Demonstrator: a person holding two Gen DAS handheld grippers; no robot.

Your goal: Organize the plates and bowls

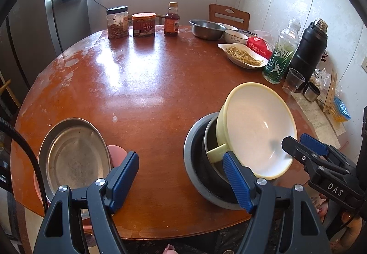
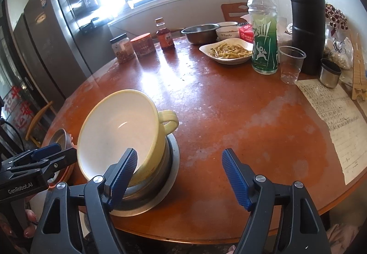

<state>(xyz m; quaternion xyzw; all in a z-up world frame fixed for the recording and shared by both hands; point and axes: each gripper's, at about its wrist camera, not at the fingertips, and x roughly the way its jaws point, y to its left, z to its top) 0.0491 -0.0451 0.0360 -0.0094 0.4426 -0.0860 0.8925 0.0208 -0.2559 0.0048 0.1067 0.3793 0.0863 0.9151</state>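
Note:
A pale yellow bowl (image 1: 257, 130) with a side handle leans tilted inside a dark metal bowl (image 1: 201, 176) near the table's front edge; it also shows in the right wrist view (image 2: 117, 132), resting in the metal bowl (image 2: 160, 187). A steel plate (image 1: 73, 157) lies on a pink plate (image 1: 117, 153) at the front left. My left gripper (image 1: 181, 176) is open, between the steel plate and the bowl stack. My right gripper (image 2: 179, 171) is open and empty, just right of the yellow bowl; its fingers (image 1: 312, 141) show beside the bowl's rim.
On the round wooden table (image 1: 146, 84) stand two jars (image 1: 117, 22), a sauce bottle (image 1: 172, 20), a steel basin (image 1: 206, 29), a white bowl (image 1: 236, 36), a dish of food (image 1: 243, 55), a green bottle (image 1: 282, 56), a black flask (image 1: 307, 50), a plastic cup (image 1: 293, 81) and paper (image 2: 337, 121).

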